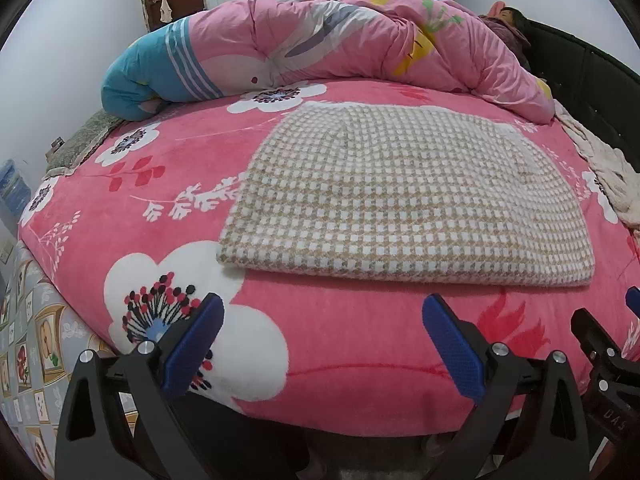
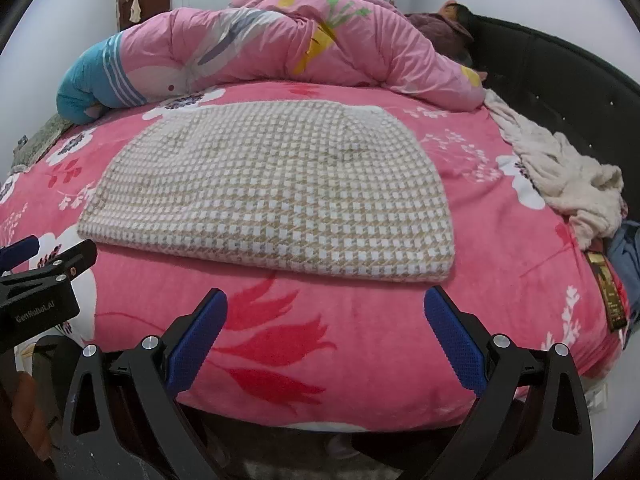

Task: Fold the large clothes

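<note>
A beige-and-white houndstooth garment (image 1: 404, 196) lies folded flat into a rectangle on the pink floral bed cover (image 1: 168, 184); it also shows in the right wrist view (image 2: 272, 188). My left gripper (image 1: 323, 308) is open and empty, held back at the bed's near edge, short of the garment's folded front edge. My right gripper (image 2: 326, 306) is open and empty, also at the near edge in front of the garment. The right gripper shows at the right edge of the left wrist view (image 1: 604, 344). The left gripper shows at the left edge of the right wrist view (image 2: 40, 264).
A rumpled pink quilt (image 1: 360, 40) lies across the back of the bed, with a person (image 2: 452, 20) lying by the black headboard (image 2: 560, 76). A cream fleece garment (image 2: 568, 184) and blue cloth (image 2: 628, 252) lie at the right side.
</note>
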A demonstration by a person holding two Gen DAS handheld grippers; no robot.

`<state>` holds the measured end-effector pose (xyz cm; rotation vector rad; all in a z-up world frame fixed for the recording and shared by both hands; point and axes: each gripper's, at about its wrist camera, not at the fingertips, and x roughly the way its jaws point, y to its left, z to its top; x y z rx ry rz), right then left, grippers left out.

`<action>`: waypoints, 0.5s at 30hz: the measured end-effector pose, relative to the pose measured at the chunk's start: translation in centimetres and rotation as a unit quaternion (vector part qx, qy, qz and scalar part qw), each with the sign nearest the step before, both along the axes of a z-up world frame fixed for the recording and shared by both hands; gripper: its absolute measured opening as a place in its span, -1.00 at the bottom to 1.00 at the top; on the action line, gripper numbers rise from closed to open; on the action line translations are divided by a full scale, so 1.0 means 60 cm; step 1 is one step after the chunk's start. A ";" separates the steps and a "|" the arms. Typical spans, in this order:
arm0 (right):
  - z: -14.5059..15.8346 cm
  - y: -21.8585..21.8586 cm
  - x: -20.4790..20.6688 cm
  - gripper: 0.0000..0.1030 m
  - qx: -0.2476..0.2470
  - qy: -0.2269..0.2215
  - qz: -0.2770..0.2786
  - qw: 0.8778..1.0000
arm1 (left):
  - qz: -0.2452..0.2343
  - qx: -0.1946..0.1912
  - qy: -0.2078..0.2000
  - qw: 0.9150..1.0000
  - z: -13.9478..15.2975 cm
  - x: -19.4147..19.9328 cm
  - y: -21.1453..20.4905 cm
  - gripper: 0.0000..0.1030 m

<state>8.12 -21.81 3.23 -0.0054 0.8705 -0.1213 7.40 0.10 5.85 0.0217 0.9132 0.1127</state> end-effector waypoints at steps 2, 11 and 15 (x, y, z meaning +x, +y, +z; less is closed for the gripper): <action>0.000 0.000 0.000 0.84 -0.001 0.000 0.000 1.000 | 0.000 0.000 0.001 1.000 0.000 0.000 0.000 0.90; 0.003 -0.002 0.000 0.84 0.000 0.000 -0.003 1.000 | 0.000 -0.001 0.001 1.000 -0.001 0.000 -0.001 0.90; 0.002 -0.003 0.000 0.84 0.001 0.002 -0.005 1.000 | -0.001 -0.001 0.001 1.000 -0.002 -0.001 -0.001 0.90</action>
